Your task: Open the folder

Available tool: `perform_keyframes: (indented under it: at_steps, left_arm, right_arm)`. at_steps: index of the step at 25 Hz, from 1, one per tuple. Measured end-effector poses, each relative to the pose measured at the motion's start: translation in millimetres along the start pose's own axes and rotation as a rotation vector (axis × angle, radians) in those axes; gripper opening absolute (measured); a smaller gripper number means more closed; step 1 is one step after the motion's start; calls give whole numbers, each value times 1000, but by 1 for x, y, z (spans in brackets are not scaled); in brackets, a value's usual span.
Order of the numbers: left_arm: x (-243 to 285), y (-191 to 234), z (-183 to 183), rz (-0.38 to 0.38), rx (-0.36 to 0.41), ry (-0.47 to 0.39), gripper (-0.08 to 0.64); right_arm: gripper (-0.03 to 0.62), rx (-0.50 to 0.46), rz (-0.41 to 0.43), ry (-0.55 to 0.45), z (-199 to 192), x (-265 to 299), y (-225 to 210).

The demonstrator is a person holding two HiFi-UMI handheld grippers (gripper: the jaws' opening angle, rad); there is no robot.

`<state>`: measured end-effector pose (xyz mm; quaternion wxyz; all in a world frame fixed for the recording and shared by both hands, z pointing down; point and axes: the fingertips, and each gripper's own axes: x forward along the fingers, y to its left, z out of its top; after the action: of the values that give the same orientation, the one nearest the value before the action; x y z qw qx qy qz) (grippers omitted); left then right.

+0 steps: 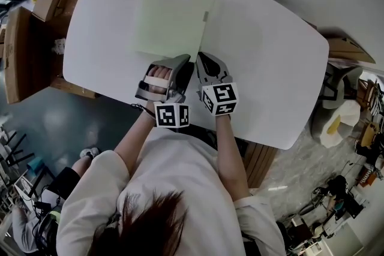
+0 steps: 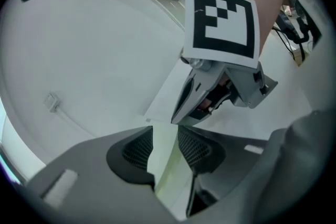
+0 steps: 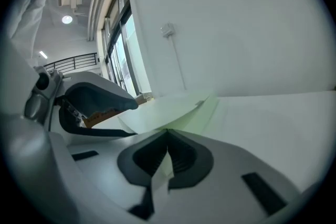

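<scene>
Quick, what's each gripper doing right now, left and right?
Left gripper: open, with the folder edge between its jaws but not pinched.
Right gripper: closed on the folder.

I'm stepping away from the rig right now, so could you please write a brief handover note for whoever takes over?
Grippers: the left gripper is open; the near edge of the folder lies between its fingers, not pinched. The right gripper is shut on the cover at its near corner.
Things: the folder lies on the table, just ahead of both grippers.
Done: the cover is gripped and its near corner is a little raised.
To do: swing the cover over; the folder is not yet open.
</scene>
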<state>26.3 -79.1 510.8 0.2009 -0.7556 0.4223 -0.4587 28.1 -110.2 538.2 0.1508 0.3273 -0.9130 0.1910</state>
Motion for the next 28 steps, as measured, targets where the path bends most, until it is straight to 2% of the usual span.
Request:
perform_keyframes:
  at_steps: [2,6,12,17,26,28]
  left_arm:
    - [1,-5,-2,-19,9,3,156]
    - [6,-12,-8,-51,22,23,158]
    - [6,-12,-12,-57,29,20,161]
    - [3,-8,-7,-42,62,4,158]
    - [0,-14,0,-61,57,-11,14]
    - [-1,-12,1,-61,37,-14,9]
  right_arm:
    - [8,11,18,-3,3,2,4]
    - [8,92,30,-64,15,4,4]
    - [8,69,26,-1,0,11,5]
    - [8,61,27,0,1,10,5]
    - [8,17,17,12,0,7,4]
    - [8,9,14,15,0,8,4]
